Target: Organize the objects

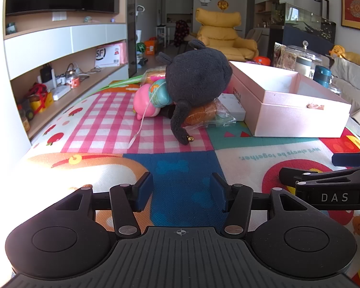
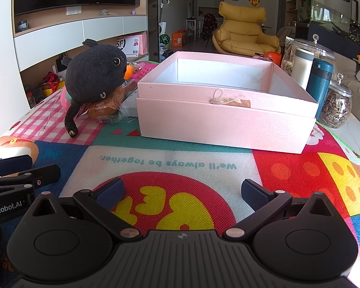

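Living-room table w/ a bright patchwork mat (image 2: pixel 204 158): left gripper (image 1: pixel 181 192) hangs partway open and empty over the blue patch, right gripper (image 2: pixel 182 192) spread wide and empty over the red circle, both short of the pile. Best first pick is prob. the black plush (image 1: pixel 195 74), which sits on top, just left of and touching the pink box (image 2: pixel 228 117); take it round the body, not the dangling leg, then lift clear of the wrapped bun (image 1: pixel 202 115) under it. Left view shows the pink toy (image 1: pixel 146 103) and white pack behind; only the right view shows the plush's eye, the box interior w/ nothing visible inside, and the jars (image 2: pixel 336 105) beside it.

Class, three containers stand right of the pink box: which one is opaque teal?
The slim teal bottle, between the two clear glass jars; the jars show their contents.
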{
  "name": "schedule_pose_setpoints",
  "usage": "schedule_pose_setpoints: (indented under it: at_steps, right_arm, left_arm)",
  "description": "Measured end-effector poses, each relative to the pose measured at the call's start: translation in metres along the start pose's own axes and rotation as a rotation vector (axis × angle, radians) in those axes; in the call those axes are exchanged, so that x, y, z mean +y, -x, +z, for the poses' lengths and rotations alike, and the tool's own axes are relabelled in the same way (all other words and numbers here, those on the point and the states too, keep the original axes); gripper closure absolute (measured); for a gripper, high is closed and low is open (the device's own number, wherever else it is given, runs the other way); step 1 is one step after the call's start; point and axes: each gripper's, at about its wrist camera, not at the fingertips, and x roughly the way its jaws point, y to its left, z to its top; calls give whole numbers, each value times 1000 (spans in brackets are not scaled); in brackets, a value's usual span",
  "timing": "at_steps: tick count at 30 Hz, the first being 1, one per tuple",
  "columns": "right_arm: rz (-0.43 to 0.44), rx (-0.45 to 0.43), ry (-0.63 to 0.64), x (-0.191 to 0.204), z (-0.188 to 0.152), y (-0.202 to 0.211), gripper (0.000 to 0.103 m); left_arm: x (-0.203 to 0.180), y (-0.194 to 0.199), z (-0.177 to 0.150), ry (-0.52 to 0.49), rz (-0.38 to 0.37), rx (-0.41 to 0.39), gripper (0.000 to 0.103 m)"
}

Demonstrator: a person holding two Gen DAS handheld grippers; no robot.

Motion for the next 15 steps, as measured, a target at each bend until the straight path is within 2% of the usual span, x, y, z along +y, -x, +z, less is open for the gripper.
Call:
schedule_pose_setpoints:
  at_steps: [15]
  right_arm:
    - [1,-1,-1,-1,0,0,0]
  left_arm:
    - [0,0,0,4,-3,-1,45]
